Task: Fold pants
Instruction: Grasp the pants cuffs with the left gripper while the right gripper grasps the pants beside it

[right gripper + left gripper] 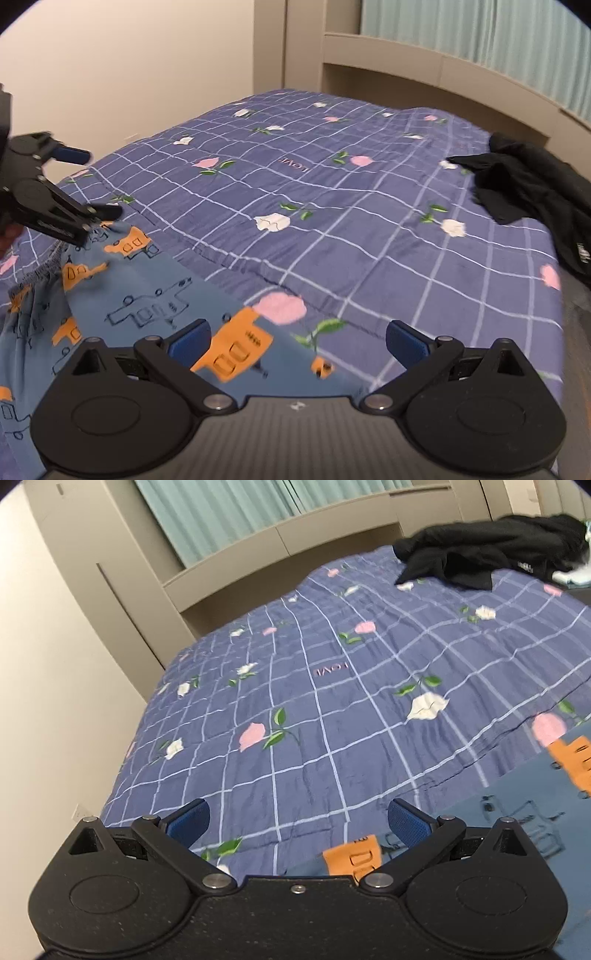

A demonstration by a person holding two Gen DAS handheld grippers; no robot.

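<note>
Both my tongs are wide open and hold nothing. Right tongs (pixel 297 341) hang just over the soft blue pants with orange trucks (pixel 147 295), which lie flat on the near side of the bed. Left tongs (pixel 297 818) hang by the gathered waistband (pixel 44 273). Under the pants I see a purple checked bed cover with pink and white flowers (pixel 332 686). Some crumpled black clothes (pixel 491 554) sit far off by the headboard
</note>
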